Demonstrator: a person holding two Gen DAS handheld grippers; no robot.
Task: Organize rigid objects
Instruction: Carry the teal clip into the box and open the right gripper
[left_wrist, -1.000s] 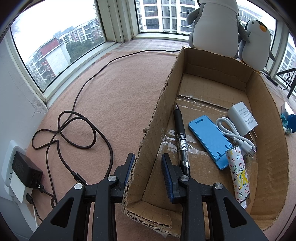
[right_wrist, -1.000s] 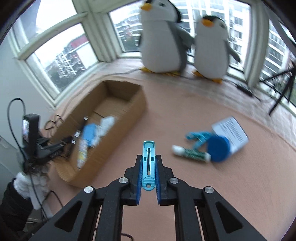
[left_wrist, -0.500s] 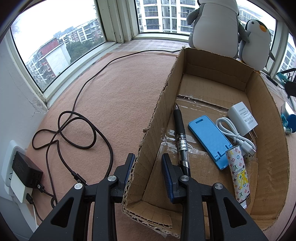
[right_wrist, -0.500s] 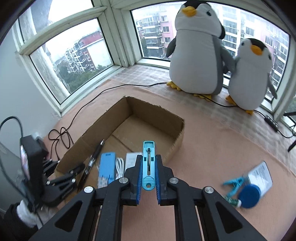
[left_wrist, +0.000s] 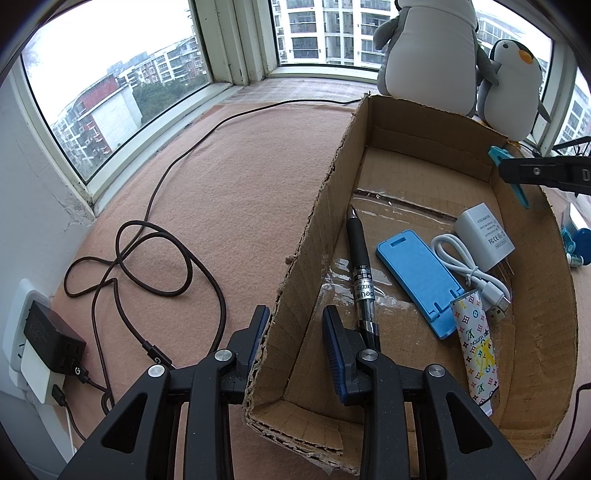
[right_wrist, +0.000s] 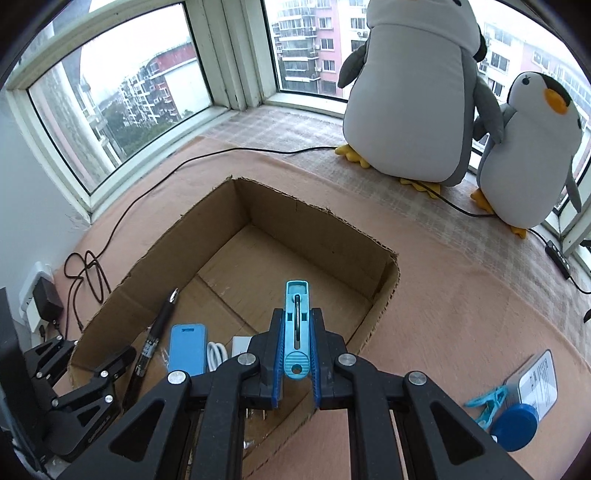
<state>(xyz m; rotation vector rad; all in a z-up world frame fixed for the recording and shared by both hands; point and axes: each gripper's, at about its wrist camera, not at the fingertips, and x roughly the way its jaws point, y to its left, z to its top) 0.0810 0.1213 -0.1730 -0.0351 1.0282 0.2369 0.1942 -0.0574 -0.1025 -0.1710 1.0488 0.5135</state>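
Brown cardboard box (left_wrist: 535, 280); blue phone stand (left_wrist: 417, 273); black pen (left_wrist: 360, 266); white charger (left_wrist: 484, 236); teal clip (right_wrist: 296, 328); multicolour-monogram tube (left_wrist: 476, 347).

Right gripper (right_wrist: 295, 354): has swung from the open mat on the right to above the cardboard box (right_wrist: 325, 225), near its right wall.
Teal clip (right_wrist: 296, 332): carried along, now over the box interior.
Left-wrist view: right gripper (left_wrist: 517, 171) and clip (left_wrist: 515, 188) have entered at the far right, over the box's right wall (left_wrist: 546, 258).
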